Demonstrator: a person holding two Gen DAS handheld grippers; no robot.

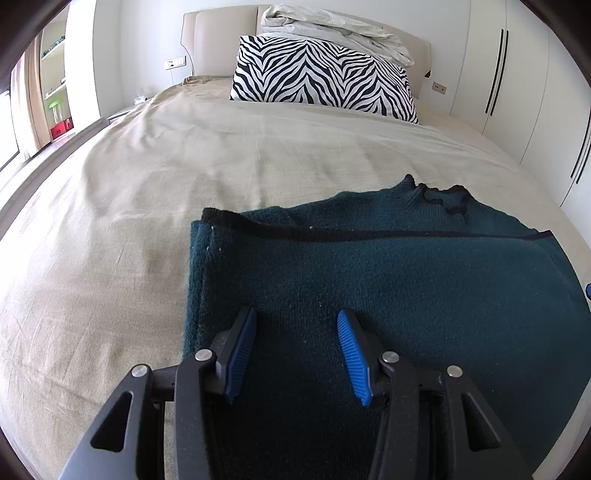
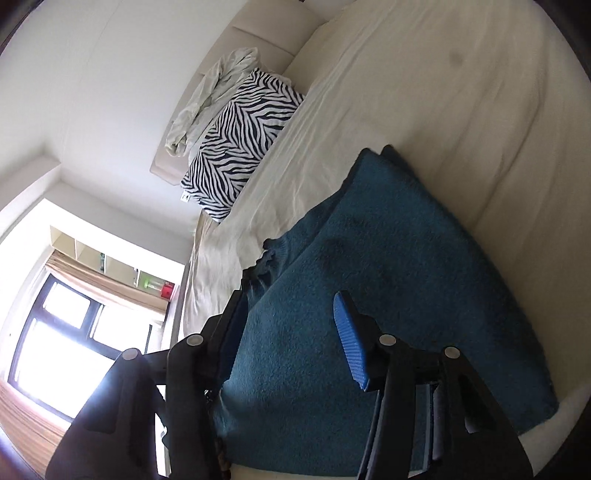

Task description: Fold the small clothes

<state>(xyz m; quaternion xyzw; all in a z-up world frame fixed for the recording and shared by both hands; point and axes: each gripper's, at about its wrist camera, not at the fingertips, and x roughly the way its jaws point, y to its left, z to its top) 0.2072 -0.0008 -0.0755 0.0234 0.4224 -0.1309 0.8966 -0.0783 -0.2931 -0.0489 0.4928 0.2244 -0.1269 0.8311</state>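
Note:
A dark teal knitted sweater (image 1: 388, 266) with black trim lies partly folded on the beige bed (image 1: 147, 192). Its ruffled collar (image 1: 443, 195) points toward the pillow. My left gripper (image 1: 297, 321) is open and empty, hovering just over the sweater's near left part, with blue pads (image 1: 351, 354). In the right wrist view the same sweater (image 2: 388, 258) lies on the bed (image 2: 443, 92). My right gripper (image 2: 291, 310) is open over the sweater's near end, tilted sideways. Its left finger sits by the sweater's edge.
A zebra-print pillow (image 1: 321, 77) leans on the headboard with a crumpled pale duvet (image 1: 332, 26) on top. White wardrobes (image 1: 517, 74) stand at the right. A window (image 2: 55, 332) and shelves are beyond the bed's left side.

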